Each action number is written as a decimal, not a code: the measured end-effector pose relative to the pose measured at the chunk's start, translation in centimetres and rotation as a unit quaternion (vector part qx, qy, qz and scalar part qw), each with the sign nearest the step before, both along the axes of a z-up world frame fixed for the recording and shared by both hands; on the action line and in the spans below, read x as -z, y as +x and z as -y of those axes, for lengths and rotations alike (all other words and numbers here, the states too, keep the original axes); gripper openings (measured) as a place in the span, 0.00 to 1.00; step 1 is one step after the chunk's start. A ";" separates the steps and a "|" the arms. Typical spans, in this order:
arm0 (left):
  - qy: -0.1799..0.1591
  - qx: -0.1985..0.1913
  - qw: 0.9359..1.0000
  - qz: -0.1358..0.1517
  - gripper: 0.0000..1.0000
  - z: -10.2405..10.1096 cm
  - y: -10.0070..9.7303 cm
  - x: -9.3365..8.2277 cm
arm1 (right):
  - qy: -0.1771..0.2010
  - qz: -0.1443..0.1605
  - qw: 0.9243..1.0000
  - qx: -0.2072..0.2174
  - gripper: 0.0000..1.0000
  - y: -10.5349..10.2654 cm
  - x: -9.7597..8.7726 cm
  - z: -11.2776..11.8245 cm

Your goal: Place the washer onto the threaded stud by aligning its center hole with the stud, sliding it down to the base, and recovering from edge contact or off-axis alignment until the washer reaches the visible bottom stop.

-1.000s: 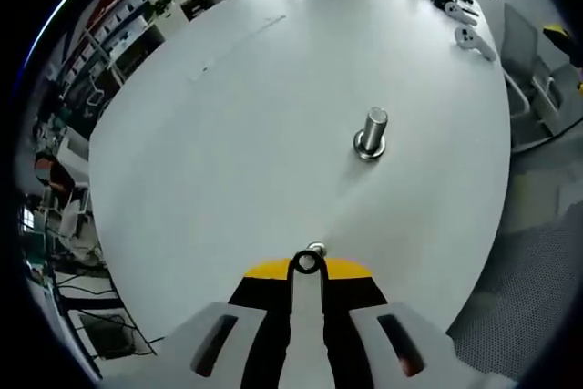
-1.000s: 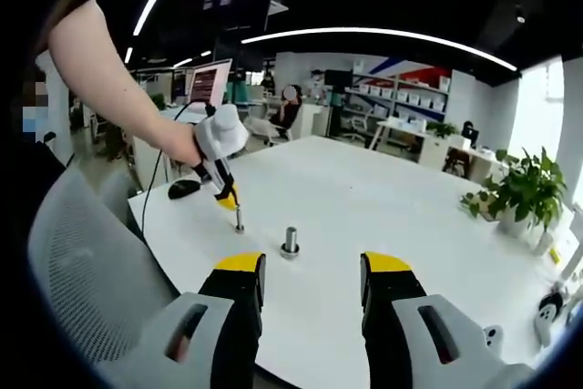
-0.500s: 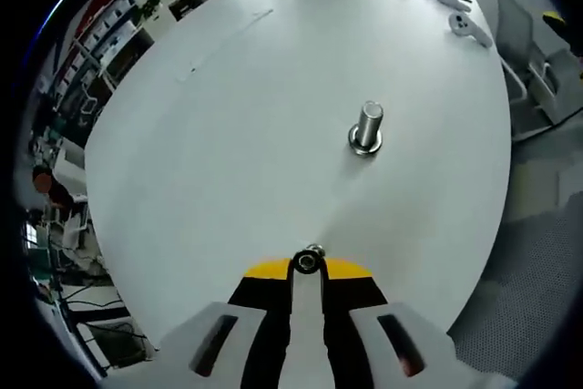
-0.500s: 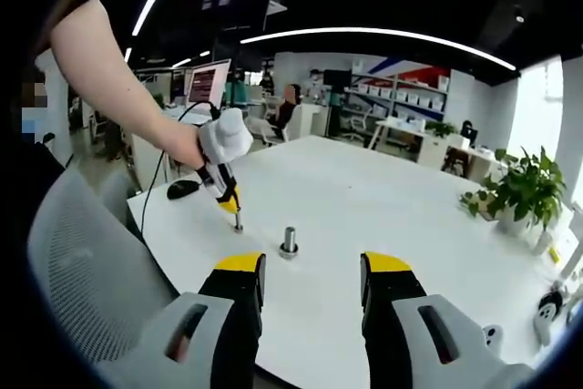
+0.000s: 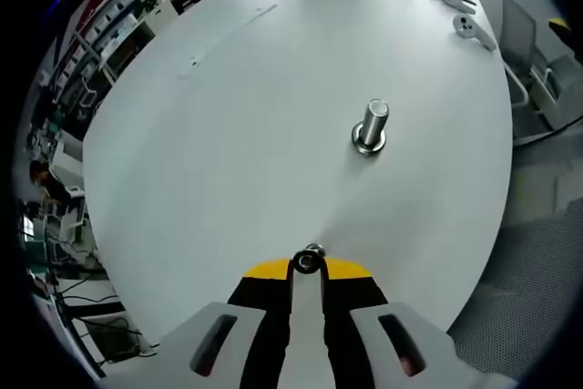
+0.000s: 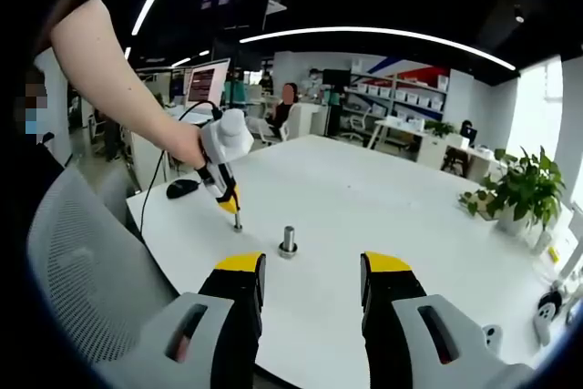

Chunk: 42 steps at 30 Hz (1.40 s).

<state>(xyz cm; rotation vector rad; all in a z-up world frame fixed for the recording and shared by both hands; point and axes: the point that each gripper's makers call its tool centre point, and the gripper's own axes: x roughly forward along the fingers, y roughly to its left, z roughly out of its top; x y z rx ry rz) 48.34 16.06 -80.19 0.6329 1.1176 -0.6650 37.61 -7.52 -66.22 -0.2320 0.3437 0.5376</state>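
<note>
A: Where's the small shiny metal washer (image 5: 309, 261)?
B: Pinched on edge between the closed yellow-tipped jaws of the left gripper (image 5: 308, 269), its dark centre hole facing the camera. It sits above the round white matte table (image 5: 228, 134), well short of the short silver threaded stud (image 5: 372, 124), which stands upright on a flanged disc base.
A: Hand pose?
B: In the right gripper view a person's bare forearm reaches in from the left; the hand (image 6: 187, 145) tilts the white left gripper (image 6: 233, 209) tip-down beside the stud (image 6: 289, 240).
A: Right gripper (image 6: 311, 272)?
B: Jaws spread apart, holding nothing, black with yellow tips, aimed at the stud
</note>
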 end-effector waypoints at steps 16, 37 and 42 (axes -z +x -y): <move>-0.024 -0.025 0.999 0.032 0.13 -0.2 0.5 -1.5 | 0.000 -0.002 1.000 -0.001 0.44 0.0 0.1 0.0; -0.184 -0.101 0.964 0.164 0.17 0.0 -3.5 -7.5 | -0.007 -0.011 1.000 -0.018 0.43 -0.3 0.5 -0.8; -0.217 -0.132 0.949 0.189 0.17 -0.5 -5.4 -9.2 | -0.005 -0.010 1.000 -0.029 0.43 -0.5 0.4 -1.2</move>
